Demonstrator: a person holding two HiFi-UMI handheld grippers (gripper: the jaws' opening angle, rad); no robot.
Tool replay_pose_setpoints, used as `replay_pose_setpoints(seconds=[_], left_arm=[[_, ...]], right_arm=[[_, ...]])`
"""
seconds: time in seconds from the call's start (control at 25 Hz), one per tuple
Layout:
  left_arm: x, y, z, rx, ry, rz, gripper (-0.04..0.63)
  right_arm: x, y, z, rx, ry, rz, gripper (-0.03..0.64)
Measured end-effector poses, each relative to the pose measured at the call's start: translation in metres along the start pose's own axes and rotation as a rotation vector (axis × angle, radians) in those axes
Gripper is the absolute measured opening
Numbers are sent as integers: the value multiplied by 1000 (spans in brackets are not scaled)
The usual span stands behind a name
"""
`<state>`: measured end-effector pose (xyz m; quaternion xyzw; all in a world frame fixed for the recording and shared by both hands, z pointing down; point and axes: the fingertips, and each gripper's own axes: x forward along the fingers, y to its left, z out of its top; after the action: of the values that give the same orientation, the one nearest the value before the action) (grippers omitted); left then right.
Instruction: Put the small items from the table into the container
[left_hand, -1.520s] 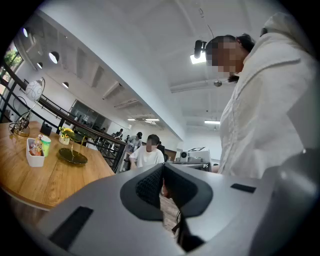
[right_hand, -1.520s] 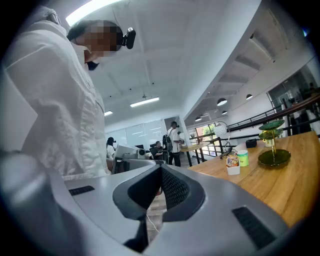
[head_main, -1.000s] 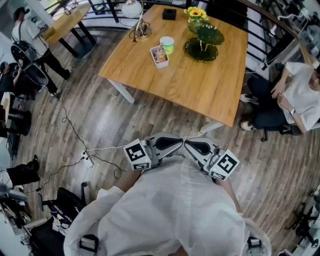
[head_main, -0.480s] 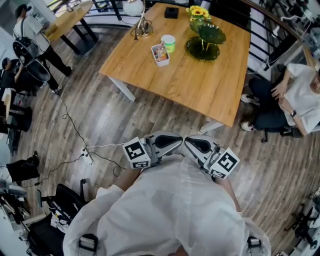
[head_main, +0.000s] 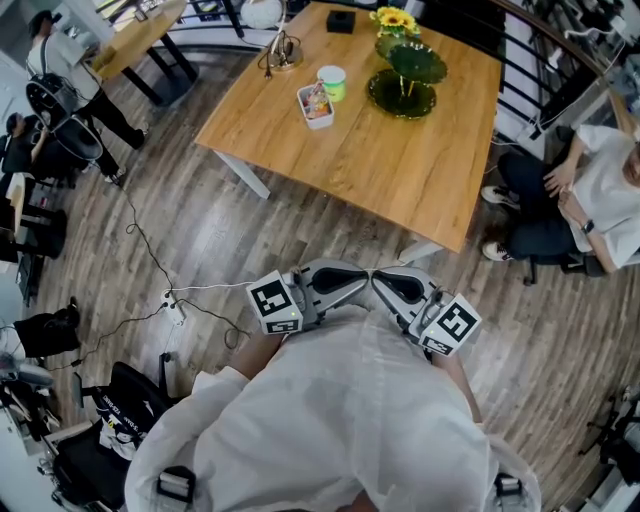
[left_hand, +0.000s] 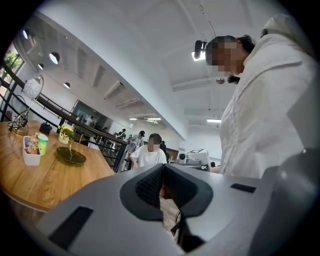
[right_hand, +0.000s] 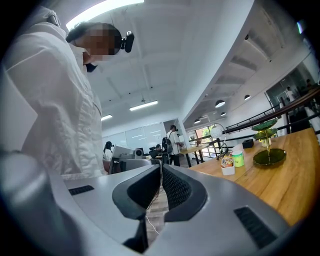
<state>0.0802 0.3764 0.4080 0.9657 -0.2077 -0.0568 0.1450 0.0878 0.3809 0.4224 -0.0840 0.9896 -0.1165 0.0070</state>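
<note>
Wooden worktop (head_main: 400, 170) is standing well ahead of the person. A white container (head_main: 318, 120) is sitting near its far left edge, holding colourful bits. The left hand-held gripper (head_main: 358, 281) and right hand-held gripper (head_main: 382, 283) are hanging shut and empty, tips nearly meeting. Stepping closer before opening either jaw looks wise.

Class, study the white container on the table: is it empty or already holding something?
Not empty: colourful small items fill the white container, reaching its rim. What they are is too small to tell.
</note>
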Motion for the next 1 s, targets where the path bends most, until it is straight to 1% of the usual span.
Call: replay_pose_setpoints(seconds=[0.24, 0.6, 0.84, 1.0], left_arm=[[15, -2, -10, 1, 6, 11, 11], [25, 16, -3, 14, 1, 17, 11], [31, 53, 4, 27, 0, 1, 11], [23, 92, 12, 14, -7, -2, 11]], right_arm=[[-16, -9, -5, 6, -4, 5, 15], [-17, -30, 0, -1, -7, -2, 15], [-1, -66, 2, -4, -7, -22, 15], [27, -97, 6, 2, -2, -38, 15]])
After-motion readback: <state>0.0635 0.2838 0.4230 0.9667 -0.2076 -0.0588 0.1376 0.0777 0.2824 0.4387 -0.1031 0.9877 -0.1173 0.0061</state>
